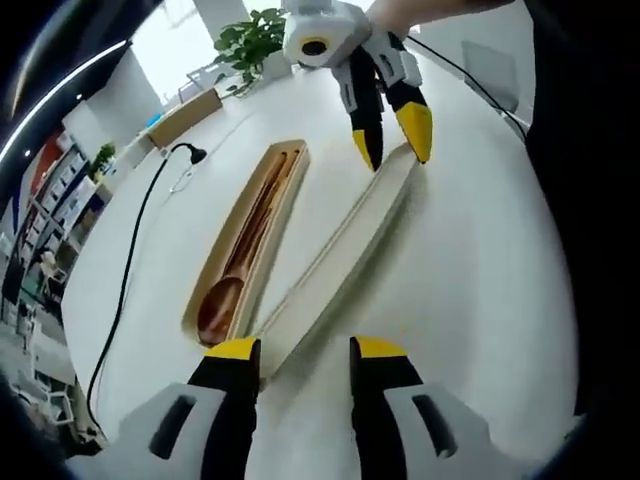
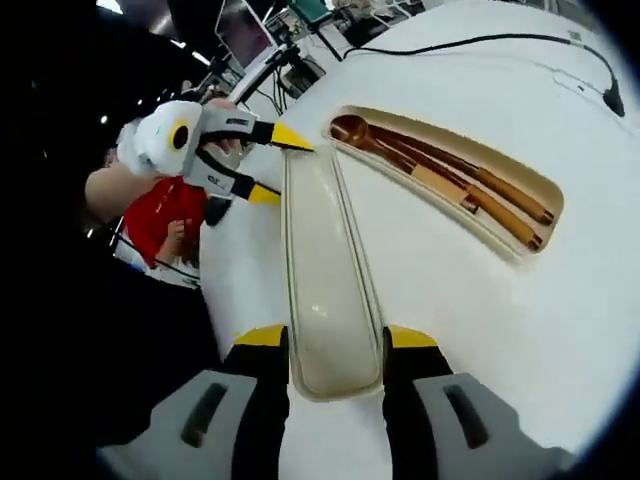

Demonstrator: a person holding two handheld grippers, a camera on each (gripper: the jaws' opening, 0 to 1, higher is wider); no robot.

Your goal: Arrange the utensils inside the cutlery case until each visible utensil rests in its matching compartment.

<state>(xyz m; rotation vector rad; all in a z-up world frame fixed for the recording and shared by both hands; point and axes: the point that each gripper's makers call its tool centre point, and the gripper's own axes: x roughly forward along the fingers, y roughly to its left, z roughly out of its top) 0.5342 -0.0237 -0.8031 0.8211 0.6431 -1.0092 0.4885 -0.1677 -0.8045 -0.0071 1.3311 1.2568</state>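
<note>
Chopsticks point(image 2: 500, 200) half hidden beside spoon point(image 2: 352, 129)

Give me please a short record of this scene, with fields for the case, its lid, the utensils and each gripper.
surface: white table
case: open cutlery case, lying flat on the table
utensils: wooden spoon and chopsticks inside the case
lid: cream lid, off the case, lying beside it
left gripper: left gripper, fingers open on either side of one end of the lid
right gripper: right gripper, fingers open astride the other end of the lid
cable: black cable on the table beyond the case
</note>
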